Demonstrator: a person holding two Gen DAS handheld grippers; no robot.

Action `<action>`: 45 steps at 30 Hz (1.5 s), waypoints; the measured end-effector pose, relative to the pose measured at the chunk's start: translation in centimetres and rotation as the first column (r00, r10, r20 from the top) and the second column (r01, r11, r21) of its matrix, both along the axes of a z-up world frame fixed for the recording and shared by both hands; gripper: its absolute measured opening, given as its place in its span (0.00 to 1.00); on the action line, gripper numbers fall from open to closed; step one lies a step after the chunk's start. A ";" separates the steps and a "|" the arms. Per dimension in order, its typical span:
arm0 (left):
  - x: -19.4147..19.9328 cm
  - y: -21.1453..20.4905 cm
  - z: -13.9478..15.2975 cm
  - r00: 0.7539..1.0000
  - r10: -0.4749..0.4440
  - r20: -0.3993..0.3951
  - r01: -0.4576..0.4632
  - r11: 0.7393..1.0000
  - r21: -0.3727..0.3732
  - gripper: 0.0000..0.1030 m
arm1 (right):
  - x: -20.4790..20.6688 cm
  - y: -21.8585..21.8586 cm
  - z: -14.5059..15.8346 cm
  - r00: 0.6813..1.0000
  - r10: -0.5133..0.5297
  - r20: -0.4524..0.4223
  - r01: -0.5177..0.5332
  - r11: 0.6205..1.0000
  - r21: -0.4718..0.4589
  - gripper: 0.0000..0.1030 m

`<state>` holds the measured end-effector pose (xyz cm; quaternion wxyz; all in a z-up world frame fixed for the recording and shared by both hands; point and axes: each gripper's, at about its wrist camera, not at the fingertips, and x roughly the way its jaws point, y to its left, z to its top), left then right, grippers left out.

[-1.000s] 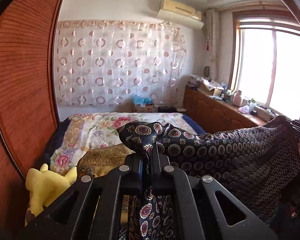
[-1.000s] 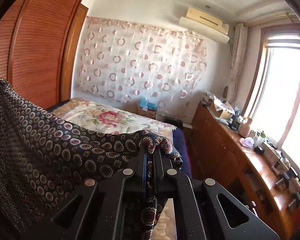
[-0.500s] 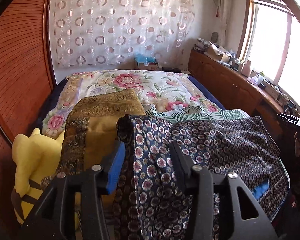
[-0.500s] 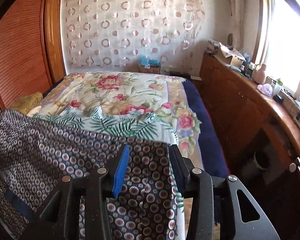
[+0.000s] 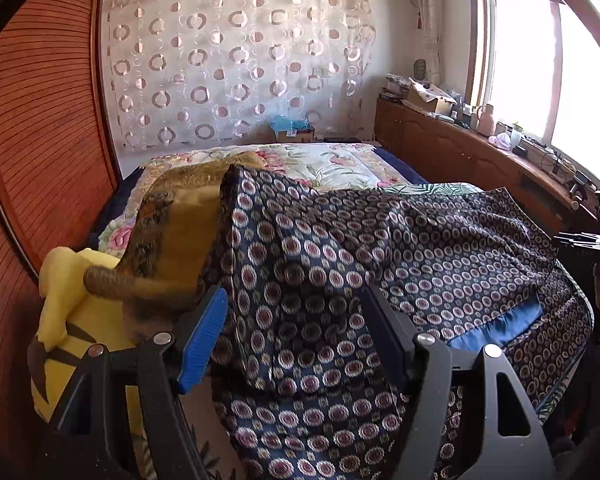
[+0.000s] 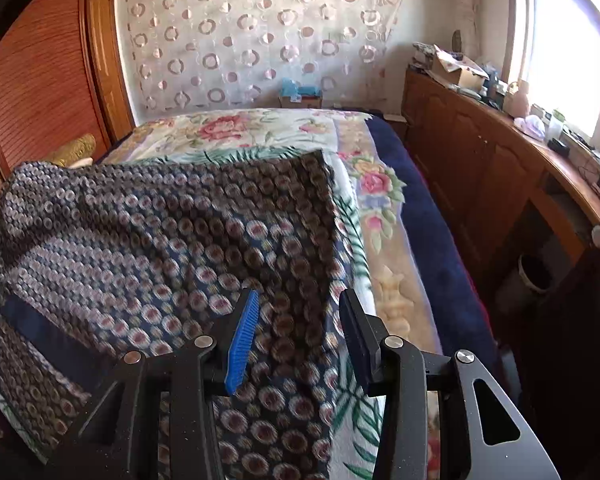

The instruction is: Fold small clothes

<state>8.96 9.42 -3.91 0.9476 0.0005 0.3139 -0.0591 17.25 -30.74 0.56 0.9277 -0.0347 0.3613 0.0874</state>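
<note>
A dark navy garment with a circle print (image 5: 400,248) lies spread on the bed, its left edge draped up over a golden pillow (image 5: 180,216). It also shows in the right wrist view (image 6: 172,232), with its right edge by the floral bedspread. A blue band (image 5: 496,324) shows at its near hem. My left gripper (image 5: 296,332) is open and empty over the garment's left part. My right gripper (image 6: 300,328) is open and empty over the garment's right edge.
A yellow plush toy (image 5: 68,320) sits at the bed's left beside the wooden wardrobe (image 5: 40,120). A floral bedspread (image 6: 260,128) covers the bed. A wooden sideboard (image 6: 500,152) with clutter runs along the right under the window. A bin (image 6: 536,272) stands on the floor.
One second ago both grippers held the garment up by its top corners. They lowered it onto the bed and opened, and the garment now lies flat.
</note>
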 end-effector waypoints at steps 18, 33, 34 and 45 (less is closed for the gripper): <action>-2.2 0.2 -2.2 0.999 0.039 0.009 -0.038 0.998 -0.046 0.68 | -1.2 -3.5 0.1 0.998 0.050 -0.030 -0.048 0.997 0.053 0.04; -0.8 1.6 -1.9 0.993 0.113 0.022 -0.113 0.993 0.027 0.44 | -0.8 -3.3 -1.0 0.999 0.013 -0.045 -0.012 1.000 0.014 0.04; -0.5 1.7 -2.2 0.993 0.119 0.007 -0.120 0.992 0.034 0.44 | -0.8 -3.4 -1.0 0.999 0.011 -0.048 -0.010 1.000 0.016 0.04; -0.5 2.4 -2.9 0.993 0.114 -0.020 -0.115 0.993 -0.016 0.03 | 1.2 -1.3 -2.4 1.000 0.020 -0.025 -0.019 0.999 0.034 0.02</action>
